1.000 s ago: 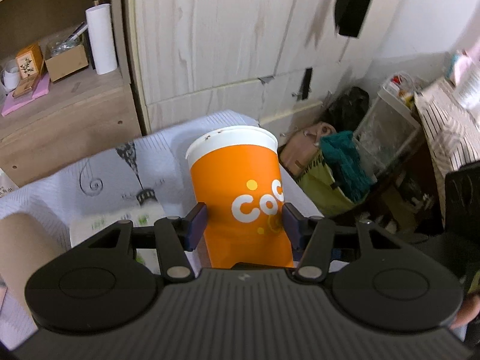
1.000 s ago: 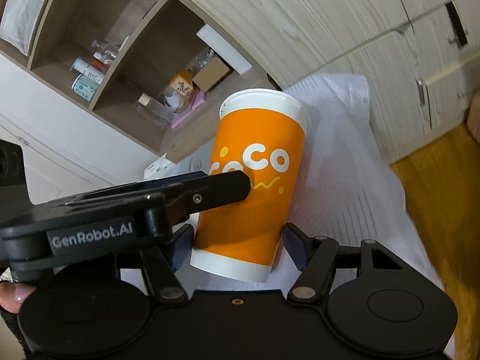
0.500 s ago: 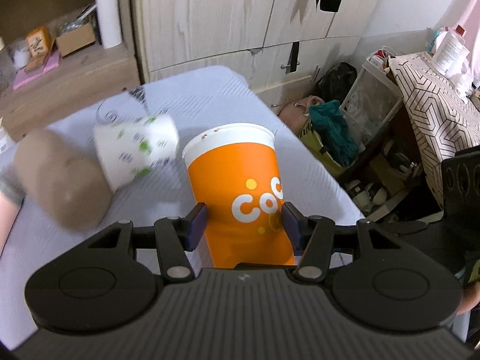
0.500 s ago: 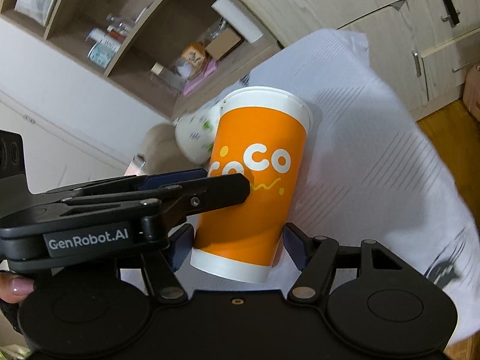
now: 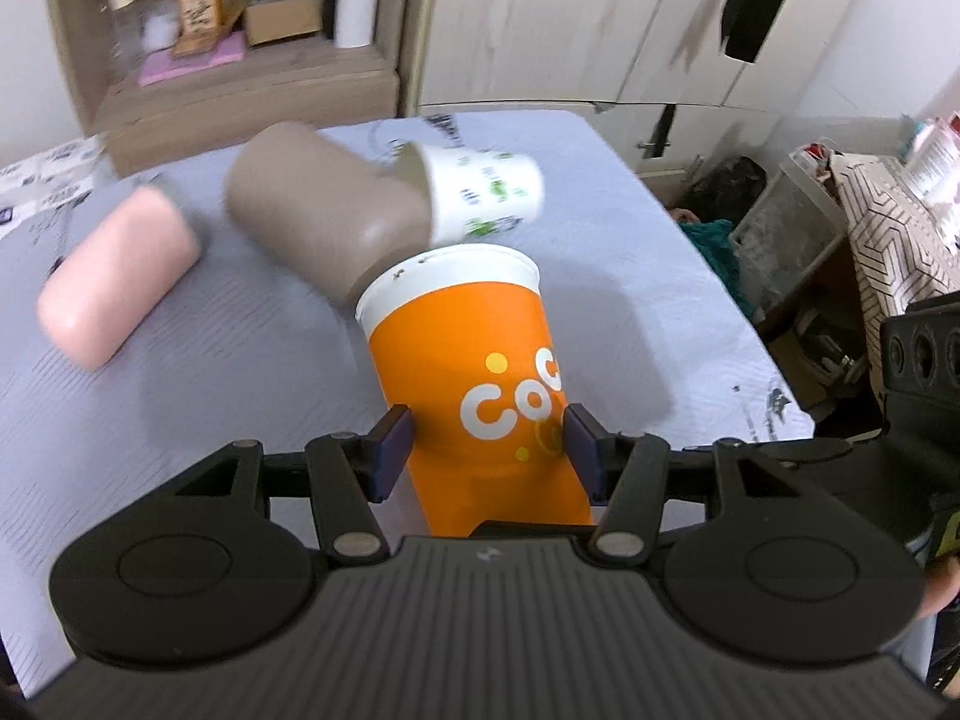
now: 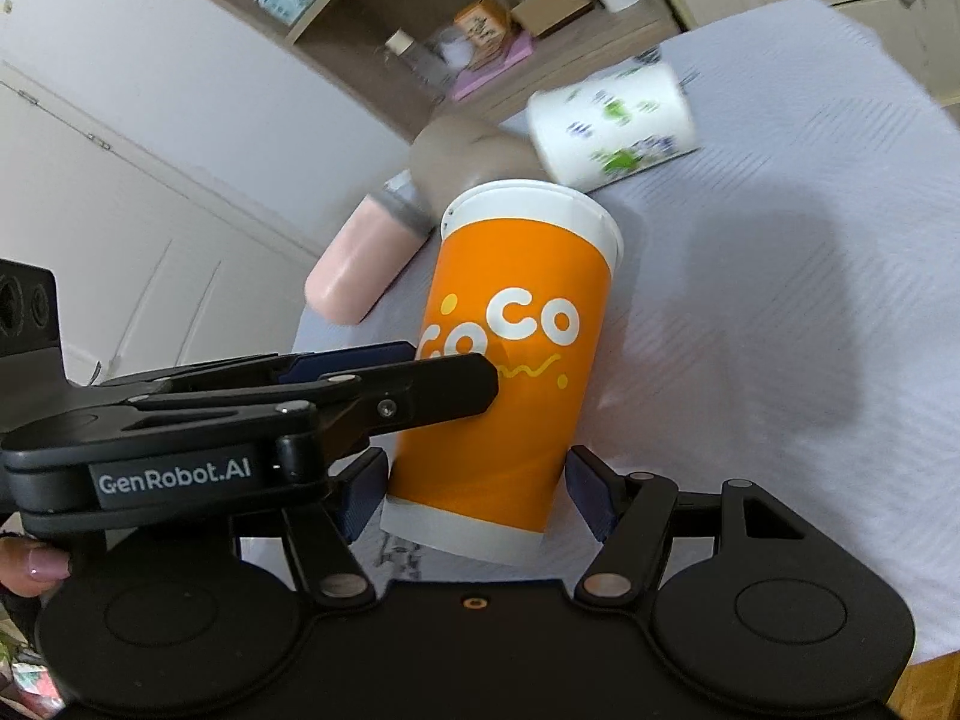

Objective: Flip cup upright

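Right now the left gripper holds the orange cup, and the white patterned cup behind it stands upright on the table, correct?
Not quite. The left gripper does hold the orange cup, but the white patterned cup behind it is not upright: it lies on its side on the table. The left wrist view shows this.

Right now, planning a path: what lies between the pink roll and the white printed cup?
A brown cylinder lies between them, clearest in the left wrist view.

Pale cloth-covered table, pink cup, brown cup, white printed cup lying sideways
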Demonstrator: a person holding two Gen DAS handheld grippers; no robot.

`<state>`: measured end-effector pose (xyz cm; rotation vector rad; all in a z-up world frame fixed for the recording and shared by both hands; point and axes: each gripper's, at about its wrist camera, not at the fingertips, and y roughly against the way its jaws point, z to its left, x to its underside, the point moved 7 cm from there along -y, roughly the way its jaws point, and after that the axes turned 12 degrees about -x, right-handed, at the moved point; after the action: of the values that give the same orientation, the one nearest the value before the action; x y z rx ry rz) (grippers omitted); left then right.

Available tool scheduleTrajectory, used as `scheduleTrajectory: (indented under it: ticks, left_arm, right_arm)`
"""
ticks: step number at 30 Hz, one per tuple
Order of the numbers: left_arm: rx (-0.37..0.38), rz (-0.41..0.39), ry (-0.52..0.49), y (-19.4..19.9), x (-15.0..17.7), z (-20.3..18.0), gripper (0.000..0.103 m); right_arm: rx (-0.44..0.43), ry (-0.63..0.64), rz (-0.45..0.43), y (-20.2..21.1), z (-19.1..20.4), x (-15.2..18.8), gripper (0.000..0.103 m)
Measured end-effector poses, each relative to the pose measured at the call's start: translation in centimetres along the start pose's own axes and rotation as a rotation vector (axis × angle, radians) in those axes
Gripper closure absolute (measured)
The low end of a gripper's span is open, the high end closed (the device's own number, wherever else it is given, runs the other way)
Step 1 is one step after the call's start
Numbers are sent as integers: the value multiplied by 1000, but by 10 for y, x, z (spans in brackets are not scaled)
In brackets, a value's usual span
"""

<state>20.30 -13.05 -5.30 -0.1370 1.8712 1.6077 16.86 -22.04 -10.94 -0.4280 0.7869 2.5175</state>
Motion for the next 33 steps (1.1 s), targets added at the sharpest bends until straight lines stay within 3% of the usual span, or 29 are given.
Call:
scheduleTrajectory:
  ticks: [11, 17, 28, 33]
  left_arm:
    - [62, 6, 26, -8, 15, 21, 46]
    - [144, -5, 66, -9, 15, 34, 35]
    - [236, 17, 119, -34, 4, 42, 32]
    - [253, -9, 118, -38, 4, 40, 31]
  right_arm:
    - [35, 53, 44, -23, 7, 1, 31]
    - [34, 143, 38, -12, 17, -4, 15]
    - [10, 149, 62, -22, 7, -22, 16]
    - [25, 175, 51, -19, 5, -18, 29]
